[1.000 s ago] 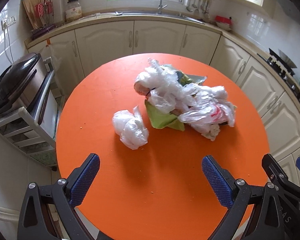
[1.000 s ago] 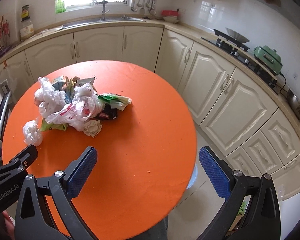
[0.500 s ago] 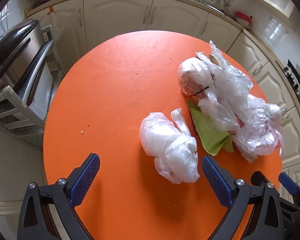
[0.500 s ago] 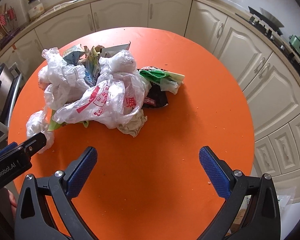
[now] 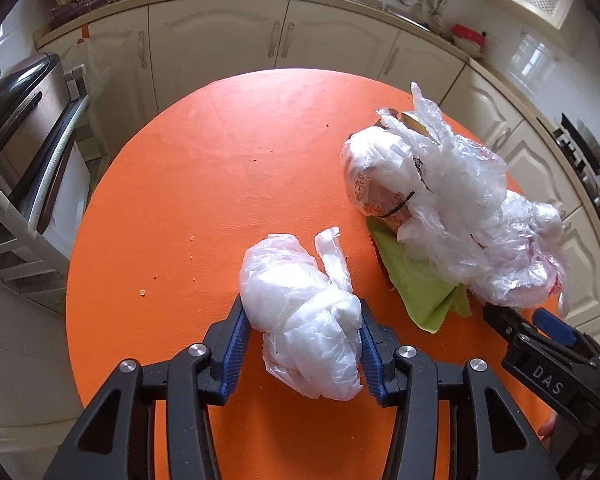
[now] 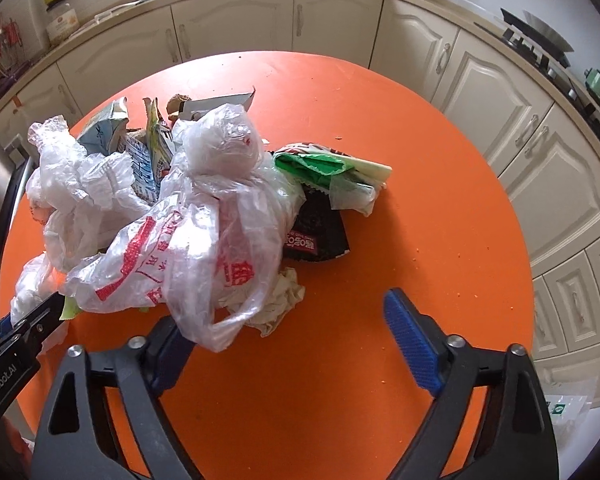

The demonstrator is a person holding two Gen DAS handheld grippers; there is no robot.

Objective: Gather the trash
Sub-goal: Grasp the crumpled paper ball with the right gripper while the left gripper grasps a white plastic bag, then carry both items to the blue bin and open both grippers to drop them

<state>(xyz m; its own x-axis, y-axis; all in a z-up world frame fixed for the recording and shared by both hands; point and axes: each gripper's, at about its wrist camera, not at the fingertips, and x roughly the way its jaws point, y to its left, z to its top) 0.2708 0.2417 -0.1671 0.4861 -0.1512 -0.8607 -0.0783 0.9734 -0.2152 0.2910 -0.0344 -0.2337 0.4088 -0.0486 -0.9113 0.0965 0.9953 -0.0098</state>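
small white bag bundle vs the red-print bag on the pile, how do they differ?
The small white bag bundle is plain and wadded tight; the red-print bag is loose, clear, with red lettering.
The bundle lies alone on the orange table; the red-print bag lies on the trash pile.
The left tongs pinch the bundle, having just closed; the right tongs, also closing, are not yet gripping the red-print bag.
Both are thin crumpled plastic.

Home kitchen, cream cabinets (image 5: 220,46) under a curved worktop (image 6: 432,4), gas hob (image 6: 540,46), round orange table (image 5: 220,184)
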